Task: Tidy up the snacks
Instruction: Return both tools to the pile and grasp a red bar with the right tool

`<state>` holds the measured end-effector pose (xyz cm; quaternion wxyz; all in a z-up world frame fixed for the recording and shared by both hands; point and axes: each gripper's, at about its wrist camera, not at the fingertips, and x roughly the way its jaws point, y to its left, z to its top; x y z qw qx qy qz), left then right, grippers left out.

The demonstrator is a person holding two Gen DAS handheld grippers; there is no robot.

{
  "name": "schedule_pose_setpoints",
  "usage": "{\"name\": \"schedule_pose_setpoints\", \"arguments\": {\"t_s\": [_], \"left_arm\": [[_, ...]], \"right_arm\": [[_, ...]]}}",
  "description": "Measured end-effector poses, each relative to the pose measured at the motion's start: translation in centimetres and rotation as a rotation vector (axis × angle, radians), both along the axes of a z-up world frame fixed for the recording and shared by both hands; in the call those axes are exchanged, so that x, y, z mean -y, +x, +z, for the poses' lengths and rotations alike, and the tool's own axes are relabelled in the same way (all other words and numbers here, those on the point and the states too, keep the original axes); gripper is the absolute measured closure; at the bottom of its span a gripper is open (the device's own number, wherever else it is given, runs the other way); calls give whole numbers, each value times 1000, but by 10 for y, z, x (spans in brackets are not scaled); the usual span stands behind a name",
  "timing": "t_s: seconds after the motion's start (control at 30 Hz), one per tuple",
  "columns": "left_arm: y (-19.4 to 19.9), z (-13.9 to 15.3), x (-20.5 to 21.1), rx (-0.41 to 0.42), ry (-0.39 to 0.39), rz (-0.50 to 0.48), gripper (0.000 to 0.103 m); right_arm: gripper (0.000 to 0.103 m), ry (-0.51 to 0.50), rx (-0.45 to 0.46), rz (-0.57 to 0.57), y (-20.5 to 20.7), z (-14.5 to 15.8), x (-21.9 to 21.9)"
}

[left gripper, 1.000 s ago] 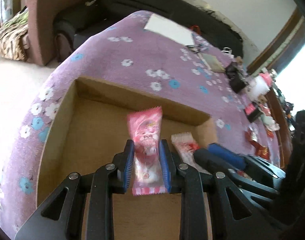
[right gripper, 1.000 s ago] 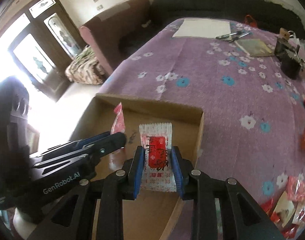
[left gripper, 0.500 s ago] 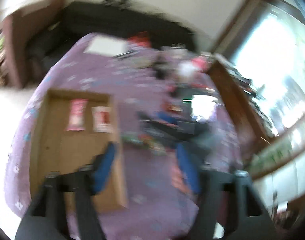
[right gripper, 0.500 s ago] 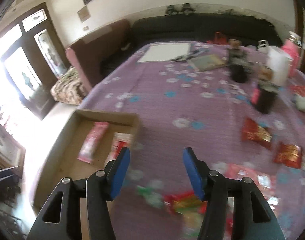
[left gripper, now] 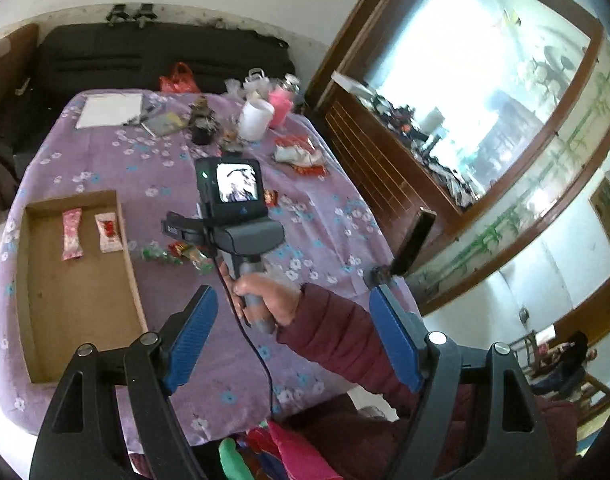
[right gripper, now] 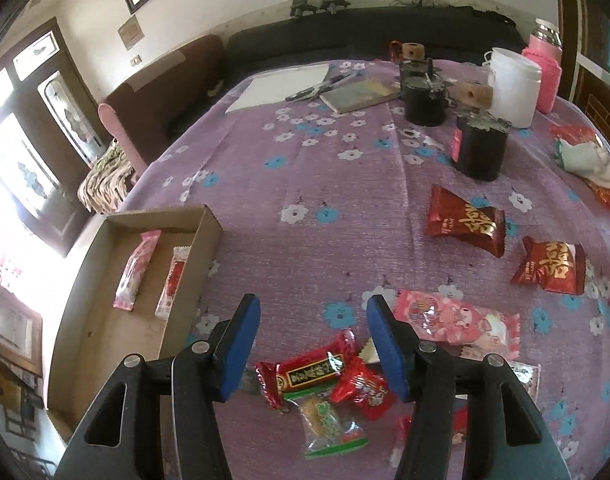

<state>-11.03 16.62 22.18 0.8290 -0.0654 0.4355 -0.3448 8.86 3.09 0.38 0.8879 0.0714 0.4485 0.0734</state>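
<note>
The right tongs [right gripper: 313, 344], jaws apart and empty, hover just above the red-and-green wrapped snack bar [right gripper: 311, 368], lying crosswise on the purple flowered worktop [right gripper: 345, 220]; the left tongs [left gripper: 291, 344], opening and empty, hang farther off.

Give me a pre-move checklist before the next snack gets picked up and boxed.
1. Right tongs empty, pads apart: ok.
2. Left tongs empty; jaws opening, nothing between them: ok.
3. Cardboard box has free floor beside the pink packet and the red-and-white packet: ok.
4. Red candy with green label lies below the right tongs, reachable: ok.
5. That candy separate from its neighbours: not ok; it overlaps the small red candy.
</note>
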Motion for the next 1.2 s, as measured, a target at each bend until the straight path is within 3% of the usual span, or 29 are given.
{"name": "schedule_pose_setpoints", "arguments": {"t_s": [0.13, 0.23, 0.4, 0.5, 0.6, 0.7, 0.8, 0.87, 1.07, 1.2], "left_arm": [[2, -12, -18, -5, 12, 48, 25], [21, -38, -64, -50, -25, 187, 25], [38, -108, -136, -122, -9, 471, 25], [39, -145, -154, -181, -26, 552, 25], [39, -178, -163, -261, -102, 583, 25], [38, -191, -164, -278, -107, 622, 24], [36, -196, -165, -277, -119, 635, 25], [35, -196, -167, -266, -117, 636, 25], [32, -192, -154, -237, -118, 590, 24], [29, -189, -142, -215, -105, 552, 24]], "right_arm": [[46, -25, 7, 14, 1, 0, -8], [46, -18, -2, 19, 5, 0, -7], [46, -15, -46, 34, 11, -12, -2], [46, 1, -79, 54, 16, -23, -7], [51, 2, -82, 108, 17, -28, -23], [56, -13, -112, 188, 13, -38, -45], [65, -69, -117, 243, -1, -40, -59], [79, -49, -143, 267, -12, -40, -61], [80, 69, -251, 352, -68, -43, -48], [79, 75, -279, 391, -100, -43, -26]]}}
